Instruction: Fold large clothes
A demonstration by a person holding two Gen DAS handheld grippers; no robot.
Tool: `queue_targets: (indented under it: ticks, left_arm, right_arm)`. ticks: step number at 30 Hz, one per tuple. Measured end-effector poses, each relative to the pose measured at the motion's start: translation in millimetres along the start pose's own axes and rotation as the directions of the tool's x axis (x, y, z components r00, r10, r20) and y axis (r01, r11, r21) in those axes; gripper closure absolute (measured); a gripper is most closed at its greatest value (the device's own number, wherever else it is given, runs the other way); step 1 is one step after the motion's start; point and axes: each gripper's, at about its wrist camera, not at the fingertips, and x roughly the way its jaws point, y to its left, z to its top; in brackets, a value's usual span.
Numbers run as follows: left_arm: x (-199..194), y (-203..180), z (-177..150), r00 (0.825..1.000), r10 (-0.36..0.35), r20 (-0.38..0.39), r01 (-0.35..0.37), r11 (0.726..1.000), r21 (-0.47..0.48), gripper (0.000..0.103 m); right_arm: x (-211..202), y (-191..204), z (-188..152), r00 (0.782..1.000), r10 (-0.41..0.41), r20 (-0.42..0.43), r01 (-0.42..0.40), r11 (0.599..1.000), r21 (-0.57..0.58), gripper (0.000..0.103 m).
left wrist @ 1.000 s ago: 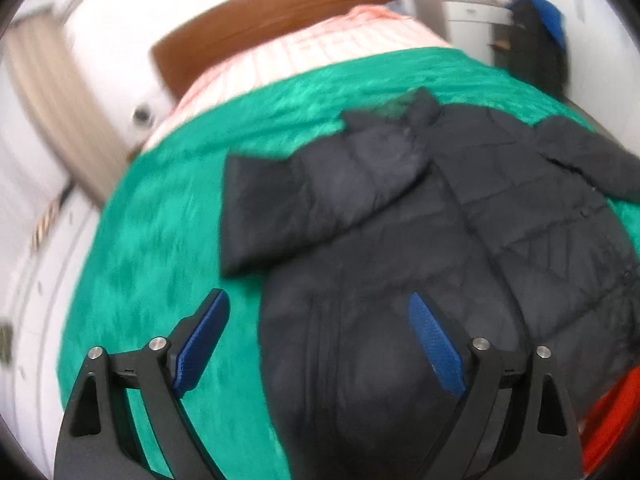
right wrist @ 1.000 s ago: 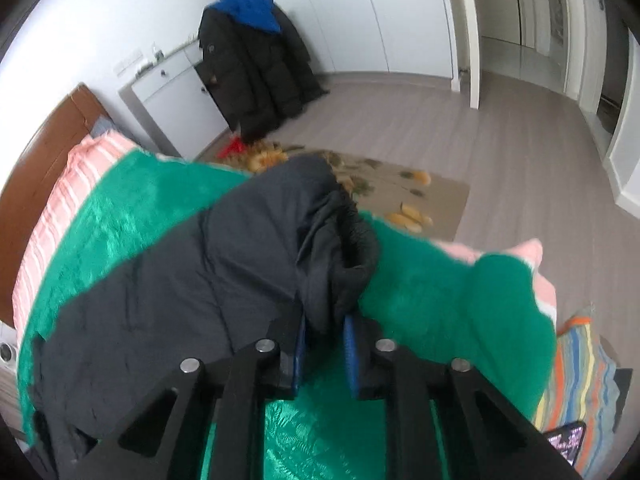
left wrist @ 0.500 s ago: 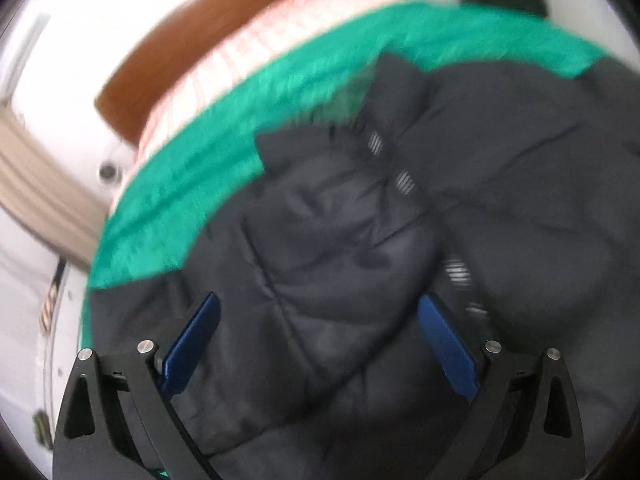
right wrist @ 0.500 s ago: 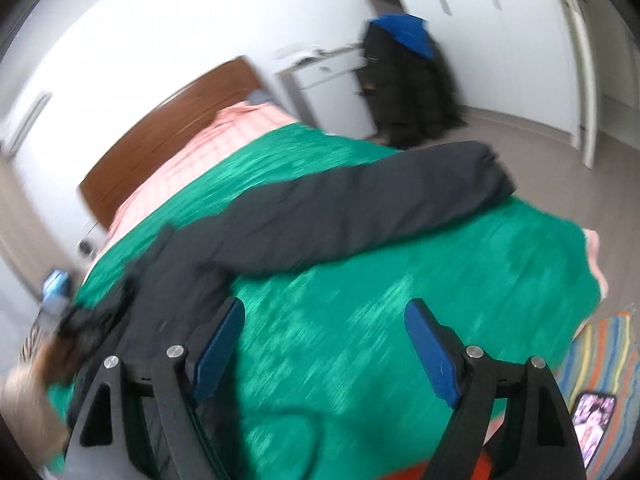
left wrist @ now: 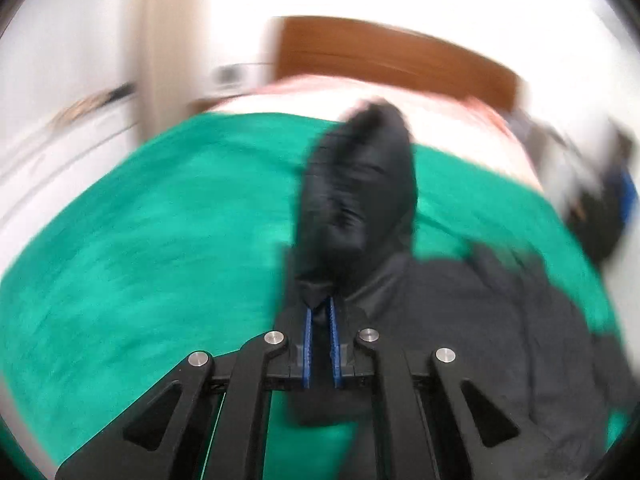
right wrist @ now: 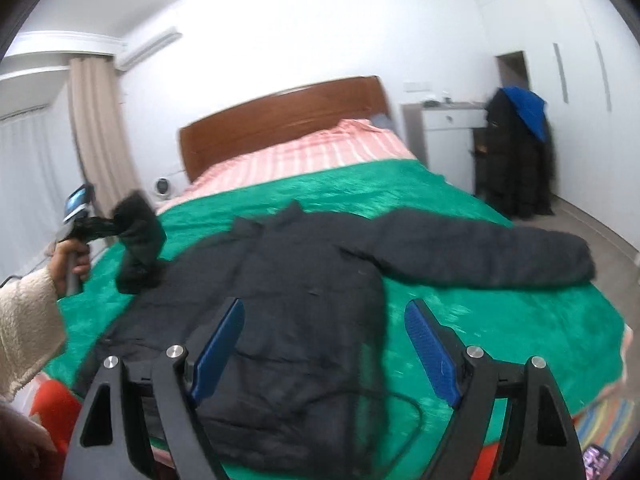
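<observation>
The black padded jacket (right wrist: 304,304) lies spread across the green blanket (right wrist: 500,344) on the bed, one sleeve (right wrist: 480,252) stretched out flat to the far side and the other sleeve (left wrist: 356,200) lifted clear, pinched by its cuff in my left gripper (left wrist: 320,320), whose jaws are clamped tight on the fabric, while my right gripper (right wrist: 324,348) hangs over the jacket body with its jaws wide apart and nothing in them. I judge the slick, puffy cuff could slide out of so narrow a pinch, or the sleeve could land twisted, if I swing it across too fast. A thin cable (right wrist: 400,400) trails over the hem near my right gripper and could snag; the headboard (right wrist: 280,120) and the dark coats (right wrist: 516,160) by the wall sit well apart.
</observation>
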Motion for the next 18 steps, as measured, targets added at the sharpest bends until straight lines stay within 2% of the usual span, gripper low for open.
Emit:
queue_targets:
  ticks: [1,3,5,6,9,12,14,15,16,17,18]
  left_arm:
    - [-7.3,38.4,0.5,0.999,0.053,0.003,-0.053,0.996,-0.071,0.097]
    - [-15.6,110.2,-8.8,0.985,0.169,-0.019,-0.17,0.969,-0.182,0.097]
    - [-16.5,174.7,-27.2,0.965,0.253,-0.069,-0.262,0.922,-0.284,0.098]
    - [-12.3,197.9,-38.8,0.958,0.269,-0.103,-0.287,0.904,-0.316,0.098]
    - [6.8,233.7,-75.7,0.943,0.274,-0.19,-0.326,0.877,-0.353,0.098]
    - [28.3,230.7,-102.8,0.922,0.29,-0.255,-0.362,0.879,-0.311,0.098]
    - [37.6,227.9,-114.3,0.906,0.309,-0.289,-0.39,0.875,-0.287,0.09]
    - [37.4,230.9,-119.4,0.902,0.309,-0.3,-0.397,0.868,-0.299,0.081]
    - [36.7,230.7,-125.9,0.894,0.319,-0.314,-0.415,0.855,-0.311,0.056]
    - [32.4,233.7,-129.9,0.883,0.335,-0.329,-0.44,0.836,-0.329,0.041]
    - [22.8,240.9,-134.1,0.883,0.337,-0.327,-0.446,0.821,-0.357,0.02]
  right_arm:
    - [2.1,7.3,-2.0,1.0,0.014,-0.005,-0.014,1.0,-0.003,0.021]
    - [6.8,20.4,-7.2,0.999,0.048,-0.019,-0.048,0.999,0.002,0.021]
    - [15.8,29.9,-9.1,0.996,0.082,-0.043,-0.082,0.997,0.008,0.021]
    - [19.6,36.2,-11.3,0.994,0.099,-0.056,-0.098,0.995,0.005,0.021]
    - [24.6,52.3,-19.4,0.989,0.121,-0.088,-0.124,0.992,-0.02,0.021]
    - [28.5,63.5,-20.9,0.985,0.129,-0.114,-0.134,0.99,-0.037,0.021]
    - [26.6,66.5,-24.6,0.983,0.131,-0.132,-0.138,0.99,-0.038,0.021]
    - [26.5,67.2,-25.9,0.982,0.129,-0.139,-0.135,0.99,-0.039,0.021]
    - [25.9,67.1,-27.6,0.982,0.122,-0.146,-0.129,0.991,-0.044,0.021]
    - [22.7,66.8,-28.8,0.982,0.114,-0.148,-0.122,0.991,-0.049,0.021]
    - [21.5,65.9,-30.1,0.984,0.098,-0.151,-0.108,0.993,-0.057,0.02]
